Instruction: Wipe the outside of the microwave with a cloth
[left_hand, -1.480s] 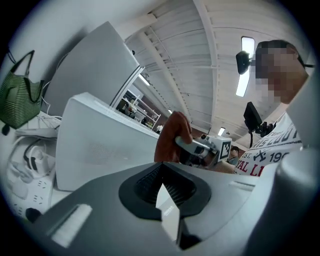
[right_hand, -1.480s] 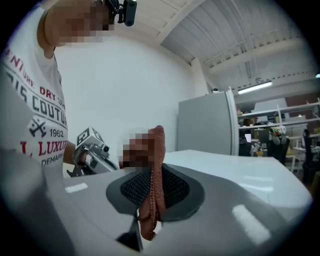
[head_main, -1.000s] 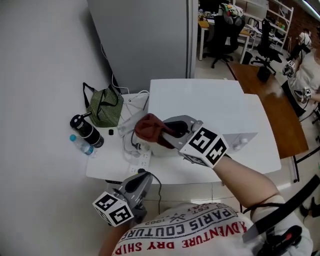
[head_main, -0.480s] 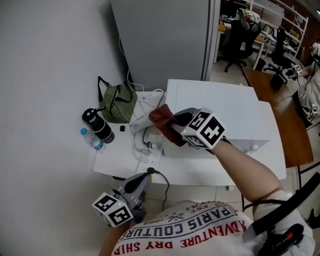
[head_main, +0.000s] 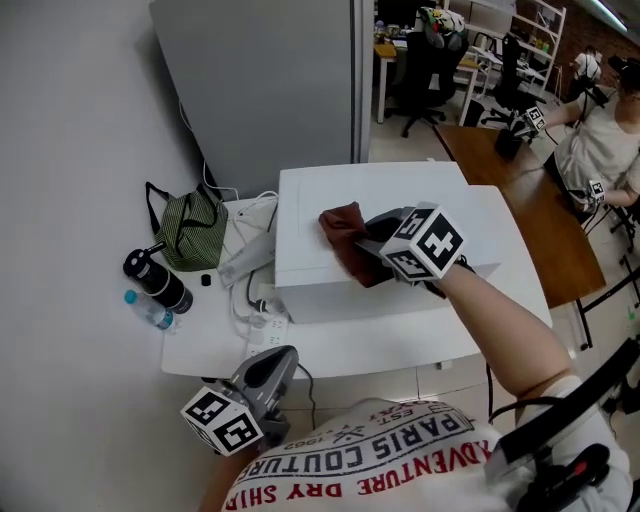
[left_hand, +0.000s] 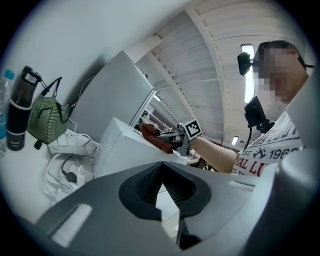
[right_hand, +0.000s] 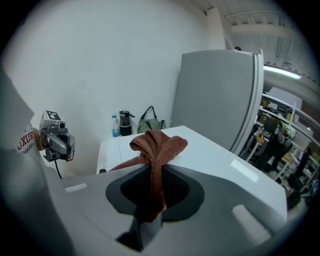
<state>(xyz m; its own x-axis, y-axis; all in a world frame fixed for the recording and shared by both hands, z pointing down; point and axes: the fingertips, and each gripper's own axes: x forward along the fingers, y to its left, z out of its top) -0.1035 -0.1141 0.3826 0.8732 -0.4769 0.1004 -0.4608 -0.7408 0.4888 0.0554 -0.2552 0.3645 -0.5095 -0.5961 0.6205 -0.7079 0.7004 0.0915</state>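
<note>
The white microwave (head_main: 400, 190) stands on a white table (head_main: 200, 345); its flat top fills the right gripper view (right_hand: 210, 150). My right gripper (head_main: 372, 240) is shut on a reddish-brown cloth (head_main: 348, 232) and holds it on the microwave's top near the front left corner. The cloth (right_hand: 156, 147) bunches out ahead of the pinched jaws. My left gripper (head_main: 268, 372) hangs low at the table's front edge, shut with nothing in it. From the left gripper view the microwave (left_hand: 125, 145) and the cloth (left_hand: 152, 137) show ahead.
Left of the microwave lie a green bag (head_main: 190, 225), a black flask (head_main: 155, 280), a small water bottle (head_main: 148, 310) and white cables with a power strip (head_main: 255, 300). A grey fridge (head_main: 270, 80) stands behind. A wooden desk (head_main: 530, 190) and a seated person (head_main: 600, 140) are at the right.
My right gripper has carried the cloth from the microwave's left side up onto its top. The head view has shifted. My left gripper stays low at the table's front.
</note>
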